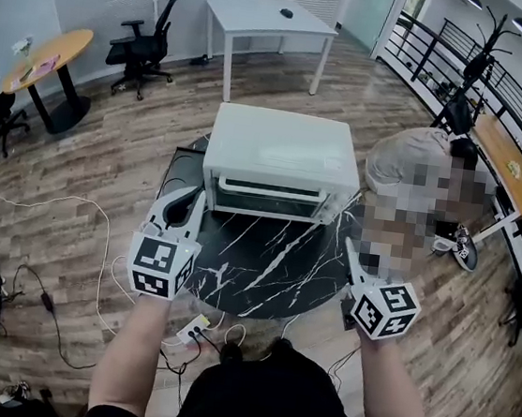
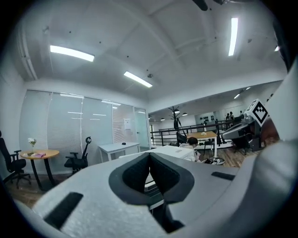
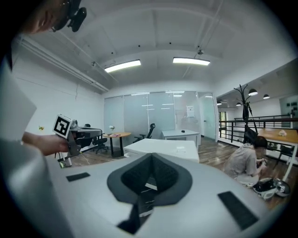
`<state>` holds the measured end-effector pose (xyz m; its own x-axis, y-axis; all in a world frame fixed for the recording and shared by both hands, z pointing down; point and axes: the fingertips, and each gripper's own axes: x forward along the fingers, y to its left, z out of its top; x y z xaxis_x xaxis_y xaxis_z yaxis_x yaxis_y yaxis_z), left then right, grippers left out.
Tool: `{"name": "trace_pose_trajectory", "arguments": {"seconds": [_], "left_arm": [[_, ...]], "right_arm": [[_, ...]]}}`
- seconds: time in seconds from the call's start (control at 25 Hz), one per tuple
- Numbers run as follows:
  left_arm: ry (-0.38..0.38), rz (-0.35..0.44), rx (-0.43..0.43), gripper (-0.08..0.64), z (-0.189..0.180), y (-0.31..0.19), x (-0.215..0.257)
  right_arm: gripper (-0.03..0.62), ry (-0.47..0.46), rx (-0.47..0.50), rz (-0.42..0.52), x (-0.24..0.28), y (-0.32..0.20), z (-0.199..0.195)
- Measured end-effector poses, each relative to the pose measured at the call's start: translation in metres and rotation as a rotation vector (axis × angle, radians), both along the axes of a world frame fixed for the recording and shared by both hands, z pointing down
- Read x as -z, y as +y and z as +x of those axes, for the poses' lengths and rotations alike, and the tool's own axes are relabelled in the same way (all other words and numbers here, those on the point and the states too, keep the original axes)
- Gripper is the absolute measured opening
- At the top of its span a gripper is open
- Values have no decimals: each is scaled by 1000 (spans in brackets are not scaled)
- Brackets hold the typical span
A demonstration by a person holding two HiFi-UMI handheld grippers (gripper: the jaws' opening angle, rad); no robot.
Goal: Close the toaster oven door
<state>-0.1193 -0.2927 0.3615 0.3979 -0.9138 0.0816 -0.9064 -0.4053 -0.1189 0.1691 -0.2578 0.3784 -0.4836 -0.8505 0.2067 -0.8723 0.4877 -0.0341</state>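
Observation:
A white toaster oven [image 1: 281, 163] stands on a round black marble table [image 1: 264, 260]. Its front faces me, and the door with its long handle [image 1: 272, 191] looks upright against the body. My left gripper [image 1: 189, 203] hovers at the oven's front left corner, jaws shut with nothing between them. Over the table's right edge, my right gripper [image 1: 350, 246] is also shut and empty, a little right of the oven. In the left gripper view the fingertips [image 2: 149, 155] meet in front of the oven [image 2: 177, 150]. The right gripper view shows its shut tips [image 3: 151, 156] below the oven's top [image 3: 163, 147].
A person [image 1: 417, 170] crouches on the floor just right of the table. Cables [image 1: 42, 299] and a power strip [image 1: 191, 329] lie on the wooden floor by my feet. A white desk [image 1: 270, 20], an office chair [image 1: 144, 47] and a round wooden table [image 1: 48, 59] stand farther back.

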Motion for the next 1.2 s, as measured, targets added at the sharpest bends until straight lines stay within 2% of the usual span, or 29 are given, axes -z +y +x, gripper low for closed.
{"name": "trace_pose_trajectory", "arguments": {"seconds": [0.12,0.24,0.44,0.68,0.8,0.96,1.2], "left_arm": [[19,25,-13,0,10,8,10],[-16,41,-30,0,25,15,15],[39,-5,-55,0,57,18,16],[69,-26,20,2,77,18,10],[100,-57,21,6,87,17,5],[96,-75,1,6,102,19,3],[90,-96,19,8,110,25,-5]], "right_arm": [[3,-5,6,32,14,6,12],[3,-15,24,62,26,6,21],[3,20,47,64,29,8,43],[3,1,73,74,36,5,69],[3,0,88,75,33,1,73],[3,-10,114,55,24,-1,76],[3,-22,138,59,22,0,81]]}}
